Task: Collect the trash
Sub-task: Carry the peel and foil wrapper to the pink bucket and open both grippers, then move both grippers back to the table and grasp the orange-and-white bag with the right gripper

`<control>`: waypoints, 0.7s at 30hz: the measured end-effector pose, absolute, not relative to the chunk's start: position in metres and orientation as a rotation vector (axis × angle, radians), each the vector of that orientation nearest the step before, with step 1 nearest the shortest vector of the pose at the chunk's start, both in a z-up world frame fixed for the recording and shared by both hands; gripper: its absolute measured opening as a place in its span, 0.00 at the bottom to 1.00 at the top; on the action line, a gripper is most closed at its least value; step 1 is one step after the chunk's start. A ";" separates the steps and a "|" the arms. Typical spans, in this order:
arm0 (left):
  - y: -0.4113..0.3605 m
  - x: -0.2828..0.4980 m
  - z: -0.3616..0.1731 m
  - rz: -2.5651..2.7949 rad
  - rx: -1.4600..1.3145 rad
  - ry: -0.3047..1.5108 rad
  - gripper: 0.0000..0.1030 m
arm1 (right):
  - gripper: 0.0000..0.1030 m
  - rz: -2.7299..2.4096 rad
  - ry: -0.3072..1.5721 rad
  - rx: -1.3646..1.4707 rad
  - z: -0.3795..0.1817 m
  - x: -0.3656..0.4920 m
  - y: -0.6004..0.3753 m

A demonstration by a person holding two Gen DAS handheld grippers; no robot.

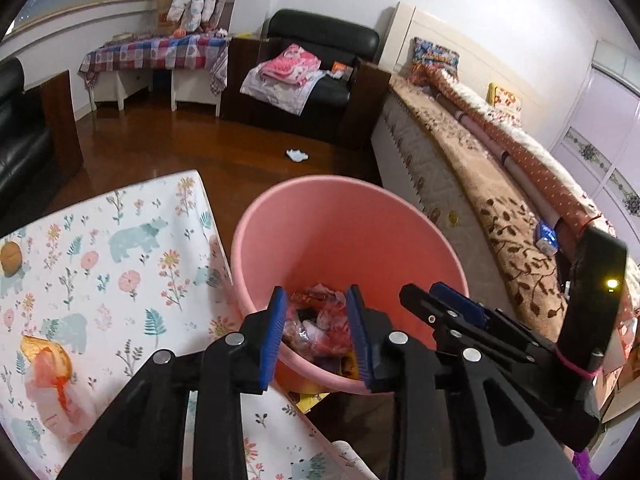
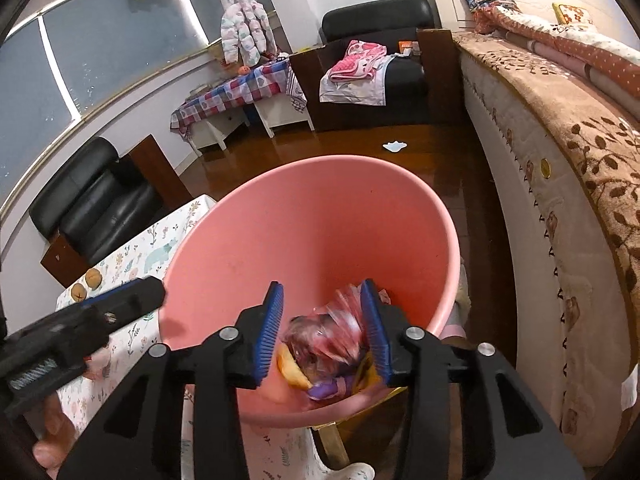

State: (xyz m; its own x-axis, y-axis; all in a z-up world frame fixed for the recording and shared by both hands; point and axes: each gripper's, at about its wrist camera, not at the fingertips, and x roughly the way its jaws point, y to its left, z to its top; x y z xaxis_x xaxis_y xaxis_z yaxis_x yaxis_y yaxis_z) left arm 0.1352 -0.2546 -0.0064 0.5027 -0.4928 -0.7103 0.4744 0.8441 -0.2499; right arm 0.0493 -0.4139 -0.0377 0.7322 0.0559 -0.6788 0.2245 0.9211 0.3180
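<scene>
A pink bin (image 1: pixel 344 232) stands beside the table with the floral cloth (image 1: pixel 132 264). My left gripper (image 1: pixel 316 292) hangs open over the bin's near rim, nothing between its blue pads; wrappers (image 1: pixel 320 320) lie in the bottom below. My right gripper (image 2: pixel 322 286) is open over the same bin (image 2: pixel 304 216), with a blurred pink-and-clear wrapper (image 2: pixel 332 332) loose between its fingers, above the other trash. An orange-and-white crumpled wrapper (image 1: pixel 52 380) and a brown nut-like piece (image 1: pixel 10 258) lie on the cloth. A white scrap (image 1: pixel 297 155) lies on the wooden floor.
A bed (image 1: pixel 480 184) with a brown patterned blanket runs along the right, close to the bin. A black armchair (image 1: pixel 316 80) with folded clothes stands at the back, another black chair (image 2: pixel 96 208) at the left. Two brown nuts (image 2: pixel 86 284) sit on the table's edge.
</scene>
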 end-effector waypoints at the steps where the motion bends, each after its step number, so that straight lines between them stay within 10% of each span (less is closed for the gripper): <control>1: -0.251 0.133 -0.003 -0.584 -0.025 0.856 0.30 | 0.41 -0.095 0.744 0.396 -0.036 0.048 -0.412; 21: -0.090 0.058 0.031 -0.362 -0.019 0.700 0.42 | 0.41 0.254 0.755 0.408 -0.012 0.030 -0.303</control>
State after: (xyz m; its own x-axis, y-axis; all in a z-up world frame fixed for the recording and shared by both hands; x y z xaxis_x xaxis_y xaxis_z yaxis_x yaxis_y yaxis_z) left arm 0.0581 -0.0899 0.0314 0.7054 -0.3319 -0.6263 0.3195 0.9376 -0.1371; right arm 0.0299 -0.3031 -0.0120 0.7031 0.3654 -0.6100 -0.0769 0.8920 0.4455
